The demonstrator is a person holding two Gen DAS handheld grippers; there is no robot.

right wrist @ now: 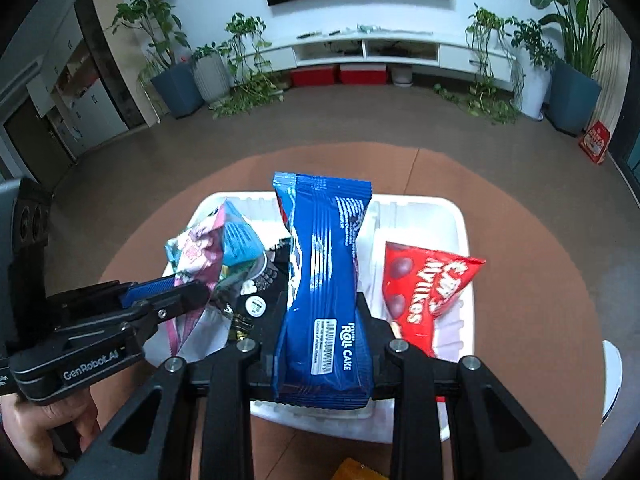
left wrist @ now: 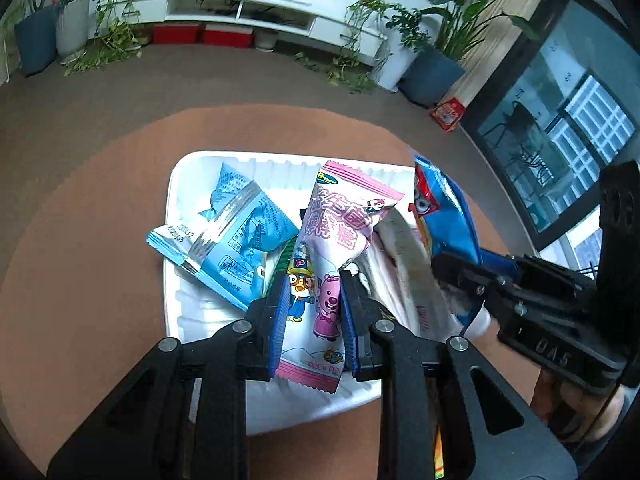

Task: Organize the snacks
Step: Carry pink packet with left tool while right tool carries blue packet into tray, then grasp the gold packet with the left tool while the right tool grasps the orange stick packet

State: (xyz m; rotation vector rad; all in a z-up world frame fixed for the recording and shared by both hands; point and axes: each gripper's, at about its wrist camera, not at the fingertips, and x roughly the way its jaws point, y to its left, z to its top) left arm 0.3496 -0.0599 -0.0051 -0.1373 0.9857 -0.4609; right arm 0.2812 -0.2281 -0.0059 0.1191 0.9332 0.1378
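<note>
My left gripper [left wrist: 314, 304] is shut on a pink-and-white candy packet [left wrist: 334, 248] and holds it over the left side of the white tray [left wrist: 176, 184]. My right gripper [right wrist: 322, 312] is shut on a blue roll cake packet [right wrist: 324, 276], held over the middle of the white tray [right wrist: 456, 216]. A light blue packet [left wrist: 236, 232] lies in the tray's left part. A red chocolate bag [right wrist: 424, 292] lies in the tray's right part. The left gripper [right wrist: 176, 292] with its pink packet [right wrist: 198, 256] shows at left in the right wrist view. The right gripper [left wrist: 460, 268] shows at right in the left wrist view.
The tray sits on a round brown table [right wrist: 520, 240]. Dark packets [right wrist: 260, 280] lie in the tray's middle. An orange item [right wrist: 356, 468] lies at the table's near edge. A white round object [right wrist: 612, 376] sits at the right edge. Potted plants and a white TV shelf stand far behind.
</note>
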